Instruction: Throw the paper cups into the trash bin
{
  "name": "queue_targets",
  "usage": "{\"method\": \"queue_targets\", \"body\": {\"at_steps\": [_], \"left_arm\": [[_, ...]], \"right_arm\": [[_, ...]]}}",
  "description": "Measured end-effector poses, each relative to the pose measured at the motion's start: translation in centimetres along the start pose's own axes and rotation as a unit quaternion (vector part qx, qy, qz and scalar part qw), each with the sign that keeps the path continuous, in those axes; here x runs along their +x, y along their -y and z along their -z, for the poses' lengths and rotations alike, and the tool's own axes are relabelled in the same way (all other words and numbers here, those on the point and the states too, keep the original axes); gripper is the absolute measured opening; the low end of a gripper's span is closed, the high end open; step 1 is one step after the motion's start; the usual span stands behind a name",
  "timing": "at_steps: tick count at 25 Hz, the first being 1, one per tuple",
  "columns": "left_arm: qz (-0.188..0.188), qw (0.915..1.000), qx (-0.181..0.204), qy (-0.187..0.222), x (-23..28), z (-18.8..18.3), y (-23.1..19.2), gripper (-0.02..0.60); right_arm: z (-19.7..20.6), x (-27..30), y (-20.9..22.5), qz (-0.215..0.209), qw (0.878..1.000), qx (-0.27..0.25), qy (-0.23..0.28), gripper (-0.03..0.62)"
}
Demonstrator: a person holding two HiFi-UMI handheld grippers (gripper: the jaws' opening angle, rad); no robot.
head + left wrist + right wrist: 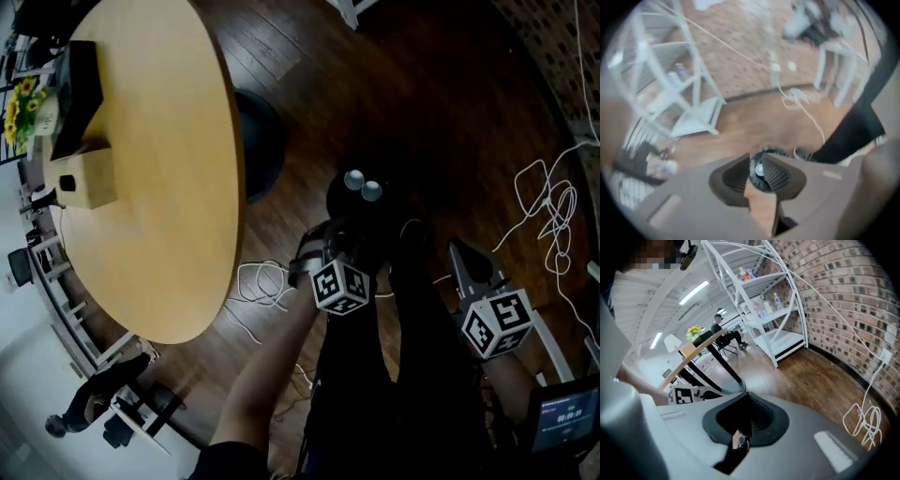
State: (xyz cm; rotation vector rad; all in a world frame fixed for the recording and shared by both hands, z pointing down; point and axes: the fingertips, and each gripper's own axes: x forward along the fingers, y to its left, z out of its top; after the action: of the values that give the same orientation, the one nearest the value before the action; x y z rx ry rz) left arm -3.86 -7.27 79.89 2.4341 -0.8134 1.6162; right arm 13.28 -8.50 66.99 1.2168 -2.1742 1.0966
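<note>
Straight below me in the head view stands a black trash bin (337, 194) on the dark wood floor, with two pale paper cups (354, 179) (372, 191) lying inside it. My left gripper (328, 236) hangs just above the bin's near side, its marker cube towards me. In the left gripper view its jaws (757, 161) stand a little apart with nothing between them; through the gap I see the bin's rim (774, 151) and one cup (759, 169). My right gripper (461, 249) is off to the bin's right, jaws (746, 397) together and empty.
A round wooden table (159, 169) with a tissue box (84, 178) fills the left, its dark base (264, 141) beside the bin. White cables (262, 281) (548, 202) lie on the floor. White shelving (776, 301) lines a brick wall (843, 296).
</note>
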Motion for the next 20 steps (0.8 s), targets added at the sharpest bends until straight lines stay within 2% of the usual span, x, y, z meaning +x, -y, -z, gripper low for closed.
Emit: {"method": "queue_targets", "body": {"at_steps": [2,5,8,11,14,16,18,20], "left_arm": [[-0.021,0.9978,-0.060,0.022,-6.9,-2.4,-0.2,0.080],[-0.051,0.9878,-0.132,0.066,-15.8,-6.0,0.4,0.070],[-0.077,0.9751,-0.173,0.116,-22.8,-9.4,1.7,0.066],[-0.094,0.9621,-0.191,0.170,-28.2,-11.5,2.9,0.066],[-0.101,0.9490,-0.206,0.216,-33.3,-11.1,5.6,0.066],[-0.111,0.9360,-0.224,0.248,-36.0,-9.9,7.2,0.052],[-0.126,0.9223,-0.237,0.278,-38.5,-8.1,9.0,0.034],[-0.144,0.9161,-0.238,0.289,-40.9,-5.3,11.4,0.028]], "right_arm": [[-1.8,-2.2,-2.3,-0.009,1.000,-0.016,0.010,0.011],[-3.9,-5.3,-5.5,-0.025,0.999,-0.043,0.020,0.011],[-5.2,-7.8,-8.7,-0.043,0.996,-0.070,0.028,0.011],[-6.2,-9.9,-11.9,-0.054,0.992,-0.098,0.052,0.011],[-5.0,-12.3,-14.9,-0.051,0.988,-0.119,0.082,0.011],[-4.4,-13.9,-16.2,-0.043,0.985,-0.130,0.107,0.011],[-3.5,-15.8,-17.9,-0.040,0.981,-0.137,0.130,0.011],[-1.3,-18.1,-20.2,-0.038,0.979,-0.142,0.143,0.011]]}}
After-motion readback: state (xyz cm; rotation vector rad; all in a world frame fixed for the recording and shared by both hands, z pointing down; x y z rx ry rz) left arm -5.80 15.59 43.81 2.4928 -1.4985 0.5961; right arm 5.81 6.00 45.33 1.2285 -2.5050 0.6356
